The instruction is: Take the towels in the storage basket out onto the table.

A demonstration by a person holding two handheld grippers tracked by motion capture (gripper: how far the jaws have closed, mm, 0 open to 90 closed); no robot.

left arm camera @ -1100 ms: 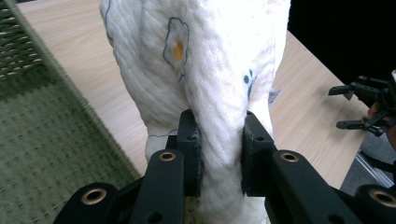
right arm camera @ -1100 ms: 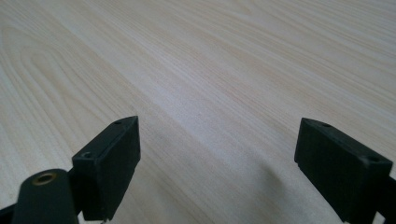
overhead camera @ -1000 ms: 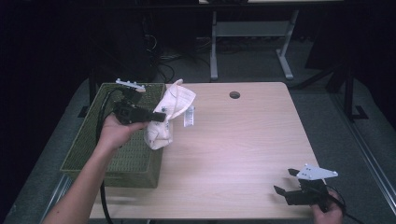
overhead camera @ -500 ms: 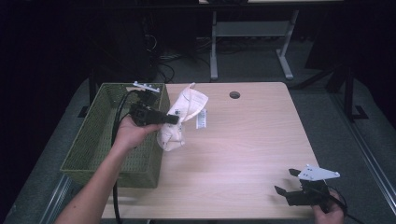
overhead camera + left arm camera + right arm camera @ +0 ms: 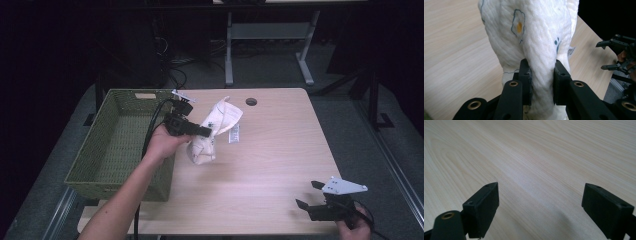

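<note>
- Cloth (image 5: pixel 212 131): a white quilted piece with small printed motifs. It hangs bunched from my left gripper (image 5: pixel 204 132), over the table (image 5: pixel 280 165) just beside the open side of the green basket (image 5: pixel 117 145). Its lower end touches or nearly touches the tabletop; I cannot tell which.
- Left gripper state: the jaws are clamped on a thick fold of the cloth. The left gripper view shows fabric bulging between both pads (image 5: pixel 527 75), so the grip is full-width and not a corner pinch.
- Right gripper (image 5: pixel 311 200) state: the jaws stand wide with nothing between them, above bare wood at the table edge well away from the basket.
- Step in hand, as I judge it: carry the cloth from the basket out onto the table and set it down for laying out.
- To do it well, I keep the left clamp firm until the bundle rests on the wood. A thick fold can slip if the pads ease off too soon.
- I lower the bundle onto bare wood, on the far side of it from the basket, so no trailing edge catches the woven rim.
- A white tag (image 5: pixel 233 133) hangs on the cloth's far side from the basket. I would use it to locate a hem.
- I bring the right gripper toward the cloth only after it settles, aiming for a single free edge.
</note>
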